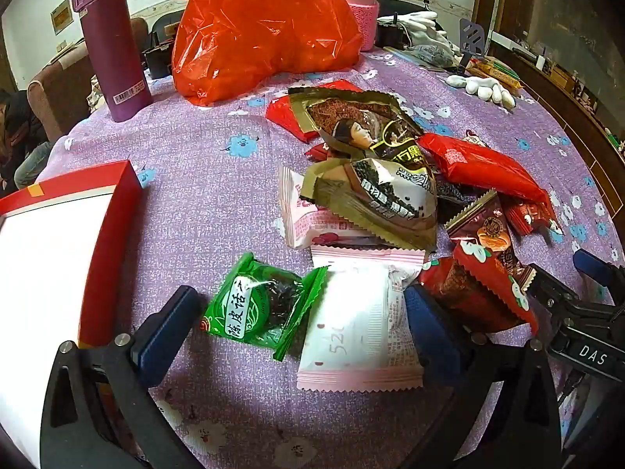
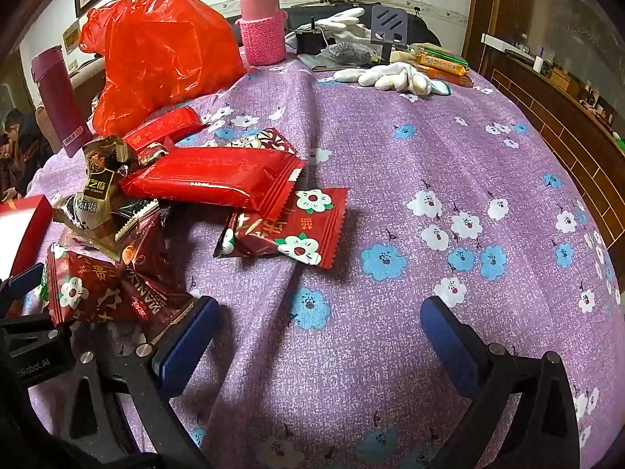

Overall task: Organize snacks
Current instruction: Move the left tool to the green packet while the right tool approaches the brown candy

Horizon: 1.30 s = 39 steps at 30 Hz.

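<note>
A heap of snack packets lies on the purple flowered tablecloth (image 1: pixel 203 179). My left gripper (image 1: pixel 300 320) hovers wide open over a green plum packet (image 1: pixel 258 305) and a pink-and-white packet (image 1: pixel 359 324); neither pad touches them. Behind these are a gold sesame packet (image 1: pixel 375 199), a long red packet (image 1: pixel 484 164) and a dark red flowered packet (image 1: pixel 492 293). An open red box with a white inside (image 1: pixel 117 211) stands at the left. My right gripper (image 2: pixel 316 332) is open over bare cloth, right of a flowered red packet (image 2: pixel 289 230) and a long red packet (image 2: pixel 218 179).
A red plastic bag (image 1: pixel 258 27), a purple flask (image 1: pixel 109 43) and a pink-sleeved jar (image 2: pixel 261 27) stand at the back. White gloves (image 2: pixel 390 76) and boxed goods (image 2: pixel 441 62) lie at the far right. A wooden ledge (image 2: pixel 566 125) borders the right side. A person sits at far left.
</note>
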{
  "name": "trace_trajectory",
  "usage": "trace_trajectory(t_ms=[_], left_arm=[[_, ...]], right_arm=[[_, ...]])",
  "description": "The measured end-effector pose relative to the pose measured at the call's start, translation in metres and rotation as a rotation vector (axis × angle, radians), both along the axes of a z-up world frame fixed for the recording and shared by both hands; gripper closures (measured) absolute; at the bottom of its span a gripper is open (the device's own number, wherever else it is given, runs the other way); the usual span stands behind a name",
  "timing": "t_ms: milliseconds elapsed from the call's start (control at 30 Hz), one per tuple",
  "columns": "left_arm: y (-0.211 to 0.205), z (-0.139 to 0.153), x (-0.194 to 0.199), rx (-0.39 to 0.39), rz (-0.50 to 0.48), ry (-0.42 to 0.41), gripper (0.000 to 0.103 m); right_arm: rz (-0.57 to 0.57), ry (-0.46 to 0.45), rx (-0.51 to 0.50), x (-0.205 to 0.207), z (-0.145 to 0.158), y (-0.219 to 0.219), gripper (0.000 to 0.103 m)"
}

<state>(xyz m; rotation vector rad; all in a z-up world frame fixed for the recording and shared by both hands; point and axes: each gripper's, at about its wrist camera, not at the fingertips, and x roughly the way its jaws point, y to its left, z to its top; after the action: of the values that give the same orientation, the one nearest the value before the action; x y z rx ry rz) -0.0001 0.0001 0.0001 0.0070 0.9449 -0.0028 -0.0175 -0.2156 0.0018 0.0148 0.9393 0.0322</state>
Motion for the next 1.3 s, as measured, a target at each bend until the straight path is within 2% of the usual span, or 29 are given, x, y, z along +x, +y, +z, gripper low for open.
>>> trace_trajectory(t_ms=[600,700,767,867,967,1033,1100,1167,1300], left_arm=[[0.003,0.001,-0.001,-0.002,0.006,0.001,0.000],[0.002,0.001,-0.003,-0.005,-0.047,0.054,0.000],[0.007,0.006,-0.016,-0.007,-0.046,0.059,0.000],[0.019,0.028,-0.053,0.028,-0.048,-0.025,0.000],[0.039,0.052,-0.090,0.068,-0.035,-0.135,0.000],[0.048,0.057,-0.099,0.113,-0.028,-0.157,0.000],[0.050,0.057,-0.098,0.121,-0.059,-0.122,0.000],[0.047,0.055,-0.097,0.114,-0.087,-0.094,0.000],[0.037,0.053,-0.090,0.131,-0.147,-0.054,0.000]], right_arm=[[-0.009,0.002,-0.001,-0.003,0.000,0.003,0.000],[0.010,0.011,-0.001,-0.001,-0.001,0.003,0.000],[0.059,0.052,-0.004,-0.002,0.001,0.005,0.000],[0.092,0.104,-0.014,-0.006,0.003,0.001,0.000],[0.087,0.027,0.056,-0.023,0.020,-0.010,0.000],[0.140,-0.028,0.123,-0.030,0.037,-0.006,0.000],[0.195,-0.055,0.141,-0.029,0.047,0.007,0.000],[0.214,-0.047,0.105,-0.020,0.052,0.024,0.000],[0.248,0.032,0.076,0.010,0.041,0.056,0.004]])
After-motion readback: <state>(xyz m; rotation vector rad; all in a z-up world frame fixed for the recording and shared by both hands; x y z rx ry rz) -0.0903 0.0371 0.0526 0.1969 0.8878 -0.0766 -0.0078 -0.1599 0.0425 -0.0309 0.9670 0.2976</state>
